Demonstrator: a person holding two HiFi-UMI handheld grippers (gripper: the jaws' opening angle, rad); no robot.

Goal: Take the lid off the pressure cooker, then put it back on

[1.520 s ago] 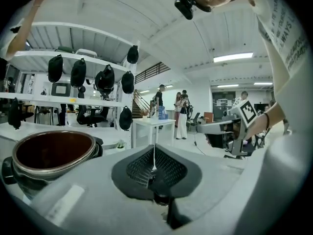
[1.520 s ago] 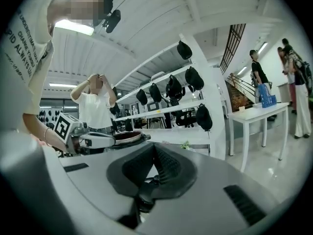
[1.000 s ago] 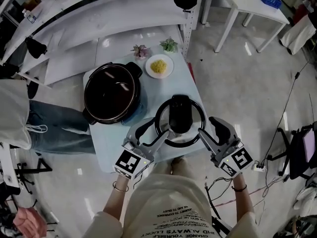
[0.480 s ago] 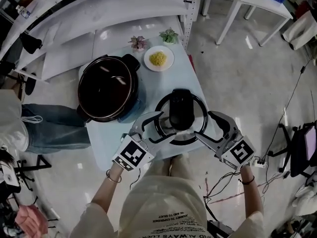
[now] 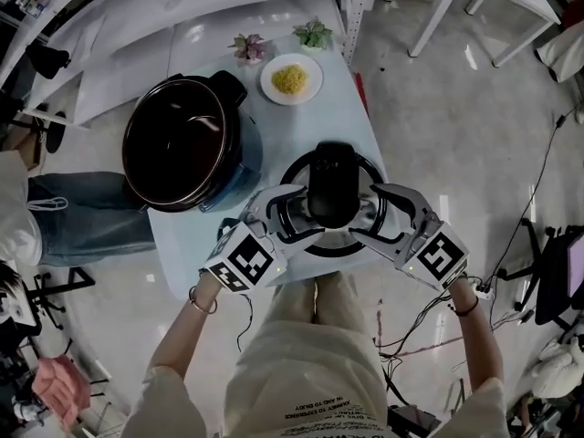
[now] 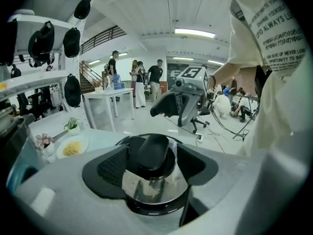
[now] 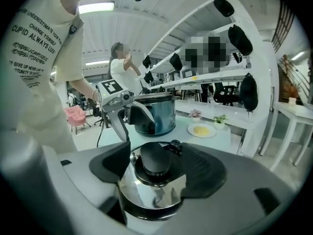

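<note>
1. The lid (image 5: 333, 188) lies flat on the pale table (image 5: 339, 126), at the edge nearest the person. It is off the pressure cooker pot (image 5: 187, 140), which stands open.
2. The left gripper (image 5: 299, 213) is at the lid's left rim and the right gripper (image 5: 367, 213) at its right rim. They face each other across the lid.
3. Both pairs of jaws have just been opening and now stand wide apart. In each gripper view the lid's steel dome and black knob sit between the pads, but the pads do not look pressed on it. I read both grippers as released.
4. The lid's long black handle runs straight away from the person. The grippers therefore sit on the cross axis, one on each side of the handle.
5. Key relation: the pot is left of the lid and further from the person, just beside it. The left gripper is the nearer one to the pot.
6. My guess is that putting the lid back means both grippers closing on the rim again, then carrying it left and away over the pot mouth. The right gripper has the longer way to go.
7. A plate of yellow food (image 5: 291, 79) sits beyond the lid, clear of that path.
</note>
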